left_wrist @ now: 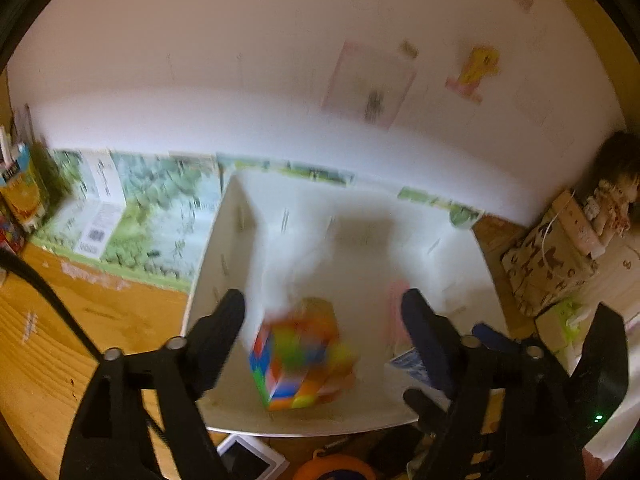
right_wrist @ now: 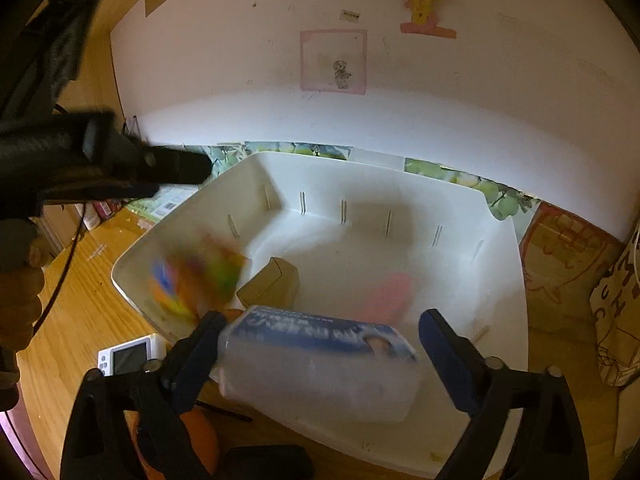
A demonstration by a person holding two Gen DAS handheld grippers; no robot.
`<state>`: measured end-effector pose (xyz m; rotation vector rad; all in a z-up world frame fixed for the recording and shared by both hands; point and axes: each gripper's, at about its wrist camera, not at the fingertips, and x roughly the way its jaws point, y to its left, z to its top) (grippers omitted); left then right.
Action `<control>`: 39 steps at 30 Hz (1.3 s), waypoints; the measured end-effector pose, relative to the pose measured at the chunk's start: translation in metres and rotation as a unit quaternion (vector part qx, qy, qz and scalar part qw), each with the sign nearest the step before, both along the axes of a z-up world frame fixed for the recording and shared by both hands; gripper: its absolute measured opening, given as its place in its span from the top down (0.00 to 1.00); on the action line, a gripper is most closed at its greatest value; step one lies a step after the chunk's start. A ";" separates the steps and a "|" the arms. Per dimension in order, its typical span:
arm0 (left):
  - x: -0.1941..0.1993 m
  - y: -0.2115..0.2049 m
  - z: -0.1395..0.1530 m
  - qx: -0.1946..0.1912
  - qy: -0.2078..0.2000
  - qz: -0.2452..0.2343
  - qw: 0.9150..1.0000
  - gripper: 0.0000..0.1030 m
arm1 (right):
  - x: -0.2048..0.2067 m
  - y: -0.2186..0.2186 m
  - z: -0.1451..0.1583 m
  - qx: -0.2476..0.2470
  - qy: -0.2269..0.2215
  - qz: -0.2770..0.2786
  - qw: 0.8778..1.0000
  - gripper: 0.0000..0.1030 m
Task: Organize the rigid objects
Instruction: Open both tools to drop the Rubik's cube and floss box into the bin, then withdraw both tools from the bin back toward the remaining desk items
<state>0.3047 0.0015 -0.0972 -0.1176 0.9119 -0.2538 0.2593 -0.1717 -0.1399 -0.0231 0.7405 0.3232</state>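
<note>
Left wrist view: left hand-held gripper (left_wrist: 324, 320) spread wide w/ blurred multicolour puzzle cube (left_wrist: 300, 360) loose between its fingers, over white plastic bin (left_wrist: 224, 240). Right hand-held gripper (right_wrist: 320, 344) also spread, translucent blue-labelled plastic box (right_wrist: 316, 372) between fingers; contact unclear.

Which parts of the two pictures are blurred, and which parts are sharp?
Left wrist view: the colourful cube between the open fingers of the left gripper is smeared, and the wall pictures and the white bin are soft too. Right wrist view: the cube is a streak of colour, the blue-labelled pack at the right gripper is slightly soft, the bin rim sharp.
</note>
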 end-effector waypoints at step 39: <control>-0.214 0.051 0.097 -0.008 -0.160 0.088 0.983 0.17 | -0.182 -0.028 0.062 0.034 -0.065 -0.041 0.996 0.03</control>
